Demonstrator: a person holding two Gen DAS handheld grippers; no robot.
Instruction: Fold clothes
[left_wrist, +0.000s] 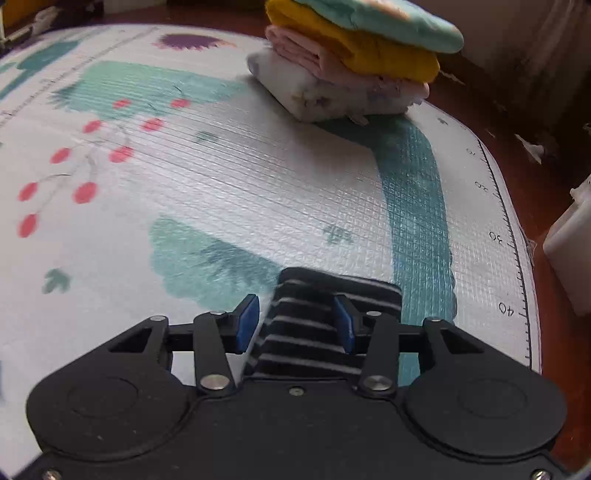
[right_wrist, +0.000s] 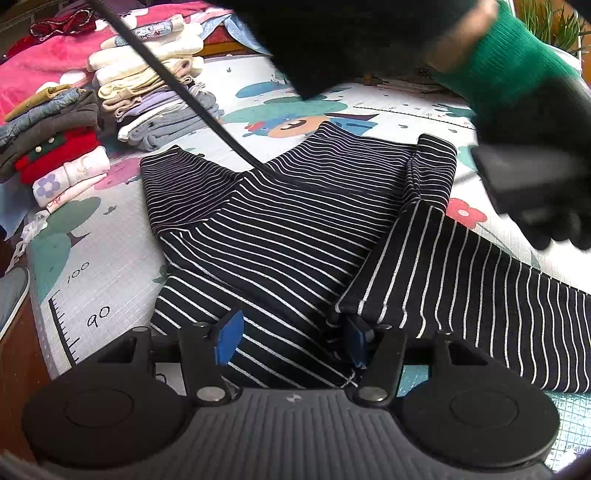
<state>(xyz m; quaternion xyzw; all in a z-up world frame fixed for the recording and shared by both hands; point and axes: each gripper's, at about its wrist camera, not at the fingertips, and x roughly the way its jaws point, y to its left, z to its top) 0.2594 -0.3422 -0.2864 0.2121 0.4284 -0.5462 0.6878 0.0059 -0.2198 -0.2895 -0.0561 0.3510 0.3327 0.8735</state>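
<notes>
Now both tongs, left (left_wrist: 295, 321) and right (right_wrist: 291, 341), gape over the striped shirt (right_wrist: 280, 221); pinch one layer, fold squarely.

A printed play mat (left_wrist: 229, 192) with trees, red berries and a ruler scale along its edge carries everything. Near its far right corner in the left wrist view stands a stack of folded clothes (left_wrist: 354, 70). In the right wrist view a striped shirt (right_wrist: 280, 229) lies spread on the mat, with rows of folded clothes (right_wrist: 110, 122) along its left edge.
</notes>
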